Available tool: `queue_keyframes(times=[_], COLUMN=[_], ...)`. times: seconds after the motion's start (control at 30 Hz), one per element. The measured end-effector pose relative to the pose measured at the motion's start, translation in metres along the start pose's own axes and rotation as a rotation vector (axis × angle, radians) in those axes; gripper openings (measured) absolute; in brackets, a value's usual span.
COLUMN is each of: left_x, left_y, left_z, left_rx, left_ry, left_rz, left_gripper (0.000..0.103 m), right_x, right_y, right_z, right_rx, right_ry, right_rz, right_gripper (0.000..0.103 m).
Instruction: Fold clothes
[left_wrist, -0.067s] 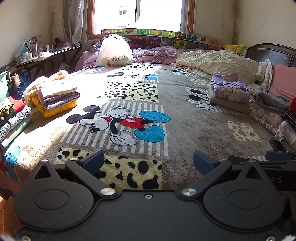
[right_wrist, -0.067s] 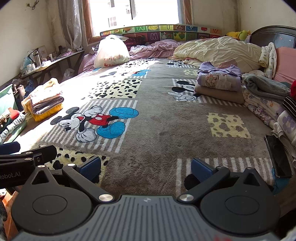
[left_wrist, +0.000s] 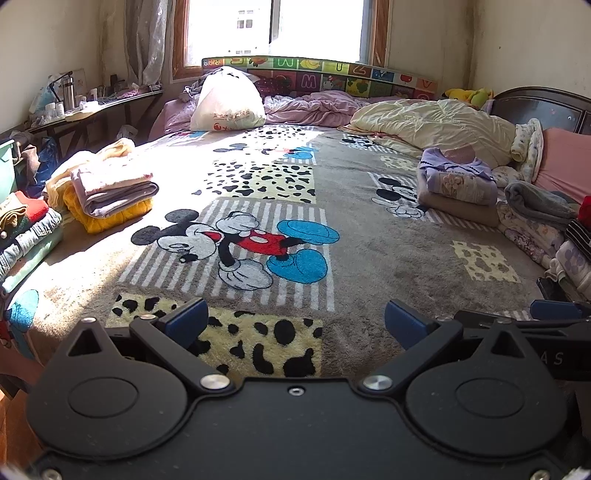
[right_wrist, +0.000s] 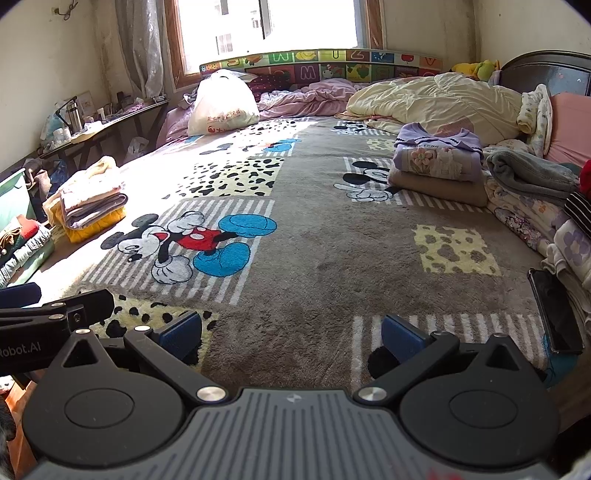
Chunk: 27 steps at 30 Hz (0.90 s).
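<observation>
- My left gripper (left_wrist: 295, 325): blue-padded fingers (left_wrist: 184, 321) spread wide, released, nothing btwn them; hangs low over the grey plush cartoon-mouse blanket (left_wrist: 369, 258) covering the bed.
- My right gripper (right_wrist: 291, 332): same, fingers (right_wrist: 402, 336) fully apart, empty, over the blanket's near edge at bottom of frame.
- The 2 grippers sit side by side; each shows at the other view's lower edge.
- Clothes, left wrist view: folded stack w/ yellow knit at the bottom, grey + pale pink layers on top (left_wrist: 110, 195) at mid left of frame; a second pile w/ red knit and denim (left_wrist: 26, 232) at far left edge.
- Folded lilac top w/ flower print on a beige folded piece (left_wrist: 458, 188) at mid right, next to a rumpled heap of grey and floral clothes (left_wrist: 535, 214) along the right edge.
- Right wrist view: black phone (right_wrist: 554, 310) lies on the blanket at lower right, just beside the floral heap.
- Back of bed, upper frame: white plastic bag (left_wrist: 229, 99), cream quilt (left_wrist: 436, 125), pink crumpled sheet (left_wrist: 314, 107).
- Middle of blanket btwn the stacks is bare; no garment touching either gripper.
</observation>
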<state>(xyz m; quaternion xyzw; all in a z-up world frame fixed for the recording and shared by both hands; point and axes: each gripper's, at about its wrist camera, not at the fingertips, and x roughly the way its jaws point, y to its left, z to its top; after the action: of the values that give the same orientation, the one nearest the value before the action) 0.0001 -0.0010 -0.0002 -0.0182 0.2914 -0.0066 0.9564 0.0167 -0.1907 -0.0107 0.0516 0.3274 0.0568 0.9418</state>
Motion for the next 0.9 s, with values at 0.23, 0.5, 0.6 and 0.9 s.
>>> queue_keyframes(times=[0.23, 0.5, 0.6, 0.9], left_x=[0.0024, 0.0001, 0.0001, 0.0002], left_y=[-0.0010, 0.0021, 0.0018, -0.0010], left_z=[-0.0008, 0.0008, 0.0011, 0.0010], left_rx=[-0.006, -0.012, -0.011, -0.010], left_ry=[0.017, 0.015, 0.016, 0.017], left_rz=[-0.006, -0.017, -0.020, -0.019], left_gripper=[0.103, 0.103, 0.103, 0.103], right_x=[0.0005, 0.0011, 0.0005, -0.0007], right_y=[-0.0004, -0.0034, 0.0017, 0.0021], right_z=[-0.0009, 0.0007, -0.0012, -0.0036], right_rx=[-0.005, -0.007, -0.015, -0.013], right_ry=[0.001, 0.000, -0.003, -0.001], right_rz=[-0.010, -0.012, -0.021, -0.024], right_gripper=[0.103, 0.103, 0.103, 0.103])
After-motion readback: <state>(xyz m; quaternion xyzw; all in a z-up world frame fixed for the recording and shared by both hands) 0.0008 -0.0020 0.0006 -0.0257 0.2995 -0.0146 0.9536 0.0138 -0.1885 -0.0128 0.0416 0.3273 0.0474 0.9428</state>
